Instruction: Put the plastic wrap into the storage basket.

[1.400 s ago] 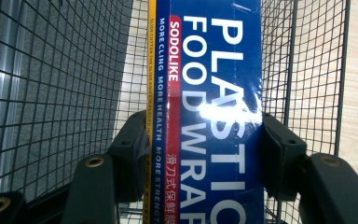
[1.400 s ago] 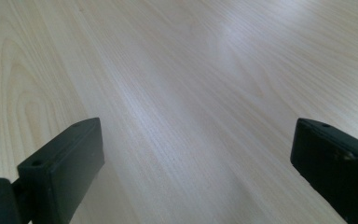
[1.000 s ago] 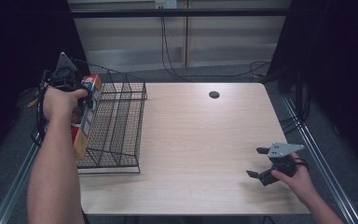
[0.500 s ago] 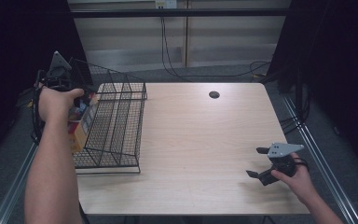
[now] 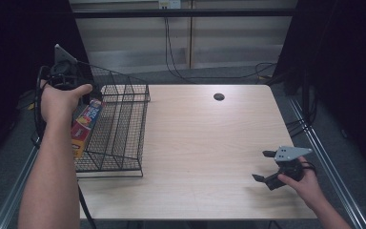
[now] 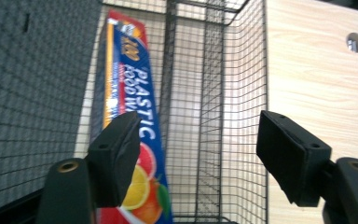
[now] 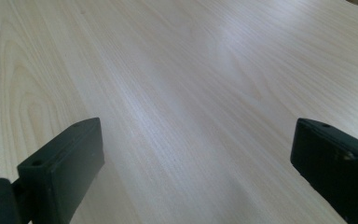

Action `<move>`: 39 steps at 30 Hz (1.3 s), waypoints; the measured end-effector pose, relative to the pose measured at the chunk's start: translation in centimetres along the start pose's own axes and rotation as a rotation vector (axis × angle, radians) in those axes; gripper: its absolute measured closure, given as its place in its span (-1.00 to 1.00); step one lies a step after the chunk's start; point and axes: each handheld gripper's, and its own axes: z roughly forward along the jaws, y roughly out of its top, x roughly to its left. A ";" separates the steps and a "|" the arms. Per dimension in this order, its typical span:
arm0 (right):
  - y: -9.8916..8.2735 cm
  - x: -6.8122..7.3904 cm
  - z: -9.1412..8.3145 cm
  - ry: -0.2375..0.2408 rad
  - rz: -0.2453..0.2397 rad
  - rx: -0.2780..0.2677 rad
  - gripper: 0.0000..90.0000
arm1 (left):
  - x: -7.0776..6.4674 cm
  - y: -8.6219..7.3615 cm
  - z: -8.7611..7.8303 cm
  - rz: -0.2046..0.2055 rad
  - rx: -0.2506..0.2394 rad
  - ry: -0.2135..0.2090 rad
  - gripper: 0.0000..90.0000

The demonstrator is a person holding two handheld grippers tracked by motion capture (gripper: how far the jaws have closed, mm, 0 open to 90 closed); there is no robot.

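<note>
1. Left hand-held gripper [image 6: 200,158] raised above the left end of the wire basket [image 5: 124,138], pointing down into it; jaws parted and just been opening, nothing pressed between the pads.
2. Plastic wrap box [image 6: 133,121] lying free inside the basket, in the leftmost compartment, leaning along the basket's left wall; blue and red, with printed citrus fruit on the lower part. In the left gripper view, partly hidden behind the left jaw, not touched by it as far as can be told.
3. In the high view, same box [image 5: 85,126] seen just under the left hand [image 5: 59,102], inside the basket's left side.
4. Basket of black wire, divided by wire walls into long compartments; compartments right of the box without contents. Basket standing on the left end of the worktop [image 5: 205,143].
5. Right hand-held gripper [image 5: 267,167] well apart from the basket, near the worktop's front right corner, held low over the wood; jaws spread wide, bare wood between them.
6. Small dark round hole [image 5: 218,97] in the worktop, beyond the basket to its right, near the far edge.
</note>
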 end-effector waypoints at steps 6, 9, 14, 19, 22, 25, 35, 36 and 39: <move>0.1 0.1 -0.2 -0.007 -0.004 -0.002 -0.95 | -1.2 -0.6 0.2 0.021 -0.009 -0.042 -0.39; 0.1 0.1 0.0 0.004 -0.007 0.001 -0.95 | -1.9 -0.9 0.2 0.033 -0.016 -0.053 -0.40; 0.1 0.1 -0.1 0.001 -0.006 -0.002 -0.95 | -3.1 -1.2 0.9 0.057 -0.026 -0.084 -0.48; 0.1 0.1 -0.1 -0.001 -0.005 -0.002 -0.95 | -3.6 -1.5 1.5 0.062 -0.016 -0.098 -0.48; 0.1 0.1 -0.1 -0.003 -0.009 -0.004 -0.95 | -4.0 -1.6 1.8 0.069 -0.019 -0.109 -0.49; 0.1 0.1 -0.1 -0.002 -0.010 -0.004 -0.95 | -4.3 -1.8 2.1 0.081 -0.017 -0.121 -0.51; 0.2 0.1 -0.2 -0.003 -0.009 -0.005 -0.95 | -6.1 -2.6 3.3 0.122 -0.013 -0.171 -0.56; 0.2 0.1 -0.2 -0.004 -0.011 -0.006 -0.95 | -6.3 -2.6 3.4 0.126 -0.016 -0.174 -0.56; 0.2 0.1 -0.2 -0.002 -0.010 -0.005 -0.95 | -6.8 -2.8 3.6 0.140 -0.013 -0.188 -0.57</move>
